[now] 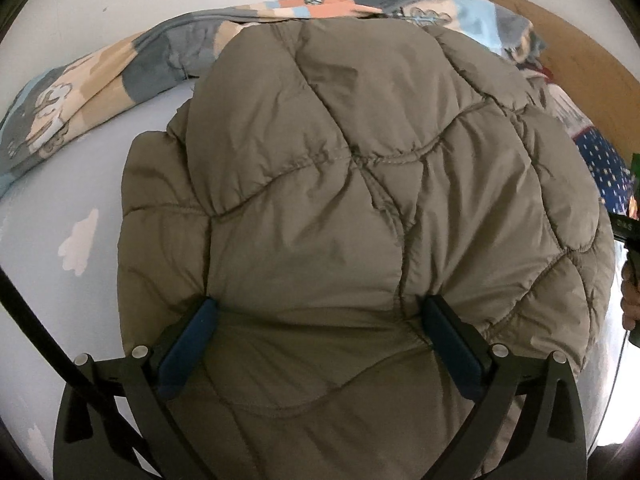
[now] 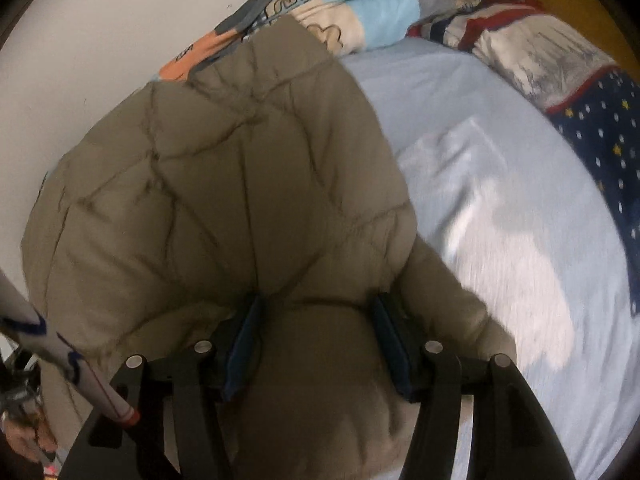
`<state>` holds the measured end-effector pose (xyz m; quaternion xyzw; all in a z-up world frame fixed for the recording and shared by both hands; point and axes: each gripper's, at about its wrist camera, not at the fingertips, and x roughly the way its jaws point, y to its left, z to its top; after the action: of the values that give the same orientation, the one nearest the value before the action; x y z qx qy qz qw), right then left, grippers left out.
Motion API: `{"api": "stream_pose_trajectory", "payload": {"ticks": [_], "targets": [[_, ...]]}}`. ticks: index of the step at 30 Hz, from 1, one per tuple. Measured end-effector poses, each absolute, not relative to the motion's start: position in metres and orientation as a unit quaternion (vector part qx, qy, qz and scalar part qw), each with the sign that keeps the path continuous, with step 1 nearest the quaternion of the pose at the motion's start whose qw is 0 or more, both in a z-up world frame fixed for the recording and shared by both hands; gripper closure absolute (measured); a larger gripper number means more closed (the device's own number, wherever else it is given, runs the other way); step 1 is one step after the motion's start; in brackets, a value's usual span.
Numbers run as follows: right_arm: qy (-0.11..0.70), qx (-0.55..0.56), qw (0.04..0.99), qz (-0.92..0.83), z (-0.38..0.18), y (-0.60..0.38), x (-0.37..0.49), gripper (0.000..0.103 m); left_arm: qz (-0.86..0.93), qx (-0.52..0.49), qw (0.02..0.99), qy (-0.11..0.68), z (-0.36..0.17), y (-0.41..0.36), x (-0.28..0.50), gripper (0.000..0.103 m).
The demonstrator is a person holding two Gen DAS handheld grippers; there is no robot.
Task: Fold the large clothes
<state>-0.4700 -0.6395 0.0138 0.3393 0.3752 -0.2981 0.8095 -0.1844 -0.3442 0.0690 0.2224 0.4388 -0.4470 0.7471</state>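
At the bottom of both frames, the left gripper point(image 1: 316, 344) and right gripper point(image 2: 316, 340) each pinch the near edge of the quilted jacket point(image 1: 340, 200) lying on the bed sheet point(image 2: 500, 200), so the fold seems in progress and next needs 1 even carry toward the top.

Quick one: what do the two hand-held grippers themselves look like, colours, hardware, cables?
Both match. The left hand-held gripper has a black frame of curved linkage arms, round silver pivot pins and two long dark-blue finger pads; a black cable runs past its left side. The right hand-held gripper has the same black linkages, silver pins and dark-blue pads.
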Motion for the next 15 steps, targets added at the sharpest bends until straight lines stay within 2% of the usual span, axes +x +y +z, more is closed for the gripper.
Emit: {"api": "stream_pose_trajectory", "payload": {"ticks": [7, 10, 15], "targets": [[0.379, 0.338, 0.812, -0.288, 0.021, -0.606, -0.492, 0.042, -0.449, 0.184, 0.749, 0.452, 0.082, -0.322, -0.185, 0.0], [0.299, 0.399, 0.82, -0.28, 0.043, -0.615, -0.523, 0.043, -0.46, 0.152, 0.751, 0.448, 0.102, -0.292, -0.195, 0.0], [0.241, 0.461, 0.802, -0.295, 0.055, -0.626, -0.571, 0.043, -0.42, 0.081, 0.764, 0.483, 0.124, -0.236, -0.2, 0.0]]}}
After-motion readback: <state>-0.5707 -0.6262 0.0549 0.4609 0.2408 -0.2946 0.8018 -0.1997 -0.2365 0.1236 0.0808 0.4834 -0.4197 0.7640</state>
